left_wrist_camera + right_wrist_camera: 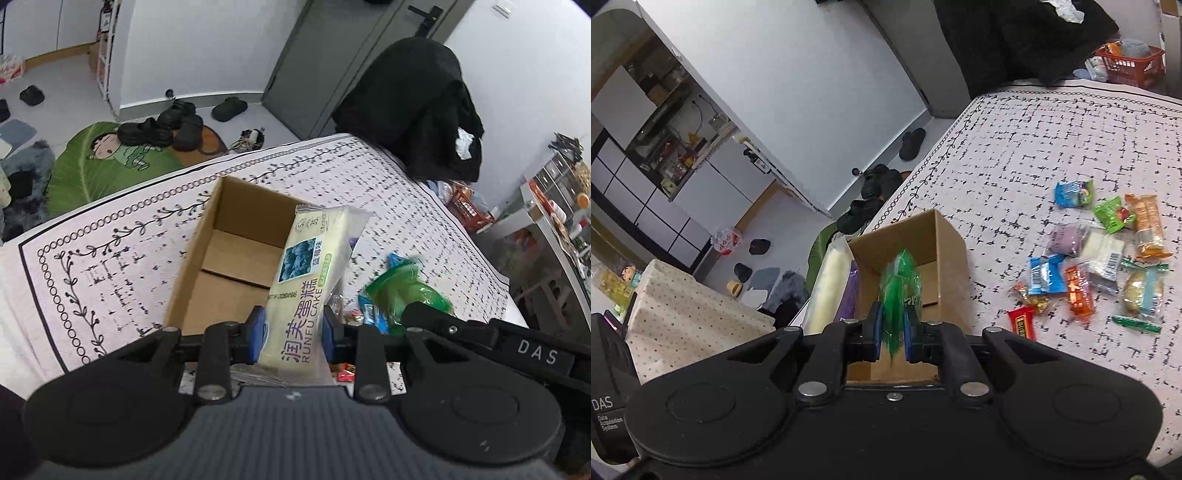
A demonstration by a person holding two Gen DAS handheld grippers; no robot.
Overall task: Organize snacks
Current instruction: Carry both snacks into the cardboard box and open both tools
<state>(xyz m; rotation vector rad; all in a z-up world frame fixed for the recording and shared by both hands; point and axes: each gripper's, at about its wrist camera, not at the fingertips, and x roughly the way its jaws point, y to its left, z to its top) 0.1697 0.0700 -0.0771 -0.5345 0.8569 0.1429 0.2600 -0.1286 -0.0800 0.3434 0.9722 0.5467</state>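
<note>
Left gripper [293, 326] clamps a cream cake packet [308, 280]; right gripper [891, 332] pinches a blurry green wrapper [897, 291], apparently crinkled.

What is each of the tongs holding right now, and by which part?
Left tongs pinch the Runfu cake packet near its lower end. Right tongs pinch the green snack packet by its lower edge.

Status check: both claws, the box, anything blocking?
Left claw shut on cake packet. Right claw shut on green packet. Cardboard box open, looks empty, unobstructed. Loose snacks remain on tablecloth.
</note>
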